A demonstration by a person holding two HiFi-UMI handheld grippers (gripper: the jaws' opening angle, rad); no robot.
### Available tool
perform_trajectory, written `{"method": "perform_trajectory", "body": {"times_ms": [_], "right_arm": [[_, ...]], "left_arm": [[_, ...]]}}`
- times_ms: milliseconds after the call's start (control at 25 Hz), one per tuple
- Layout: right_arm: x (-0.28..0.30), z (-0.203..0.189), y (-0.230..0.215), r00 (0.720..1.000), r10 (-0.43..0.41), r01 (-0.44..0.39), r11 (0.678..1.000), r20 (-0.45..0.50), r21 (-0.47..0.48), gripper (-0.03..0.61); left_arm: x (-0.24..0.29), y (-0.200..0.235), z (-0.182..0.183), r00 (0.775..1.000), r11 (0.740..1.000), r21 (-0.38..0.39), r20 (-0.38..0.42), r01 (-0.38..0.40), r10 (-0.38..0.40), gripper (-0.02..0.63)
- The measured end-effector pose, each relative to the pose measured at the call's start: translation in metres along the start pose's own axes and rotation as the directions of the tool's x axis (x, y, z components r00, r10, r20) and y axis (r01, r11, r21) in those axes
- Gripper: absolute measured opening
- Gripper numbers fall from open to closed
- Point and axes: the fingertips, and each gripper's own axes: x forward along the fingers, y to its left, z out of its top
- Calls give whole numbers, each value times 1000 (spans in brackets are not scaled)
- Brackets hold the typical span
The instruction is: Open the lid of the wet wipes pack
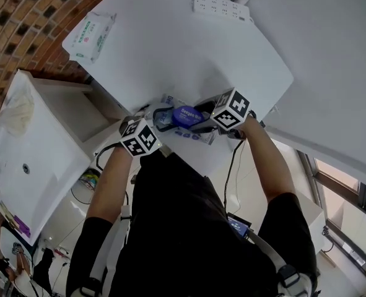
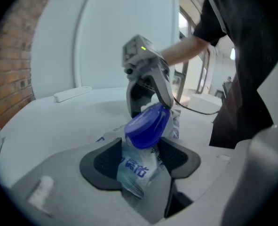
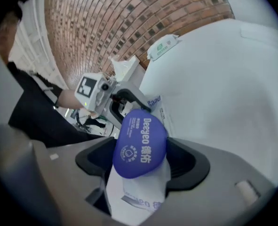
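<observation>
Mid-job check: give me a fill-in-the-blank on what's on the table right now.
1. The lid of the held pack is ___ in colour.
2. A second pack lies at the table's far ___ corner.
3. The white ___ lies along the table's far edge.
Missing words: blue; left; power strip.

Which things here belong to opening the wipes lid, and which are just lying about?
In the job: pack, between both grippers' jaws; its blue lid; left gripper; right gripper.
Lying about: green pack; power strip; bag.
</observation>
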Motion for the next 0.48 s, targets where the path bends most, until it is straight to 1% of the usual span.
{"method": "perform_trajectory", "body": {"times_ms": [80,200,360,400,480], "right_arm": [[-2,2,2,999,38,-39,999,12,24,348],[-3,1,2,999,47,-47,999,11,16,350],[-12,9,5,987,127,-135,988,99,77,359],[-14,11,5,985,132,-141,987,113,75,359],[-19,13,3,985,116,-125,990,128,59,364]], "left_arm": [[2,-2,-2,1000,1000,23,-22,9,-8,250],[2,-2,-3,1000,1000,16,-26,19,-18,250],[2,-4,-4,999,1000,13,-26,23,-22,252],[1,-4,-4,999,1000,12,-27,23,-23,252],[1,-3,-4,999,1000,12,-28,23,-22,252]]}}
